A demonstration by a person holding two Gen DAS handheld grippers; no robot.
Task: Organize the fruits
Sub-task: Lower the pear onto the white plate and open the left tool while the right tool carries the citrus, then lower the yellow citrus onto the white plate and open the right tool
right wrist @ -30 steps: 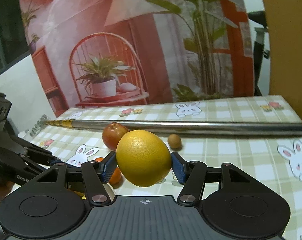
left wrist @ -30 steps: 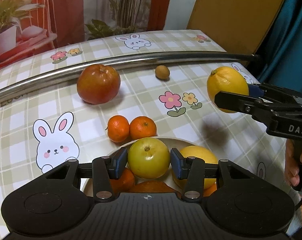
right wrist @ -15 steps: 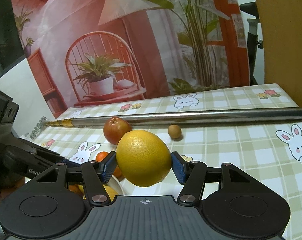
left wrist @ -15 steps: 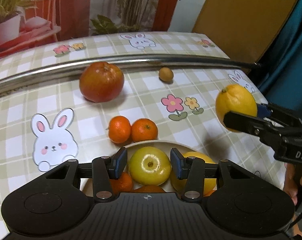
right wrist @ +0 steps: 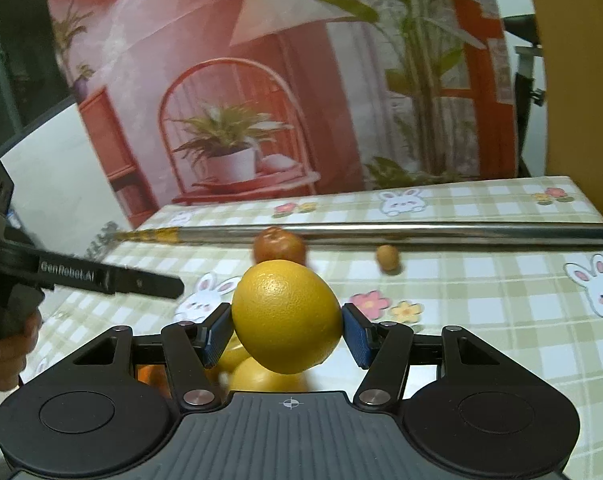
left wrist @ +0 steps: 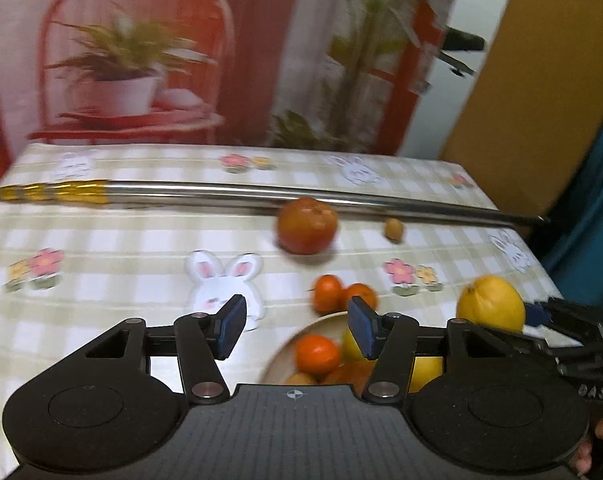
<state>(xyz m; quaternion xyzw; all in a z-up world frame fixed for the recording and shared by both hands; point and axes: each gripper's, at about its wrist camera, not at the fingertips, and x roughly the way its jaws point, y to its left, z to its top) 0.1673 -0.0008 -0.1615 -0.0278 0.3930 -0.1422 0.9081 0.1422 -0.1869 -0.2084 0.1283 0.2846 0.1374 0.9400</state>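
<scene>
Dim indoor light, motion blur esp. left view, fisheye bending at edges.

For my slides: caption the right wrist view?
Right gripper holds a yellow citrus above the checked tablecloth.

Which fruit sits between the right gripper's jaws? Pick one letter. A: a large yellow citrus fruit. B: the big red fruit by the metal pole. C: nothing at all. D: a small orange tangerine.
A: in the right wrist view the right gripper has both blue pads pressed on a large yellow citrus fruit, held above the table, with the red fruit lying far behind by the pole.
</scene>
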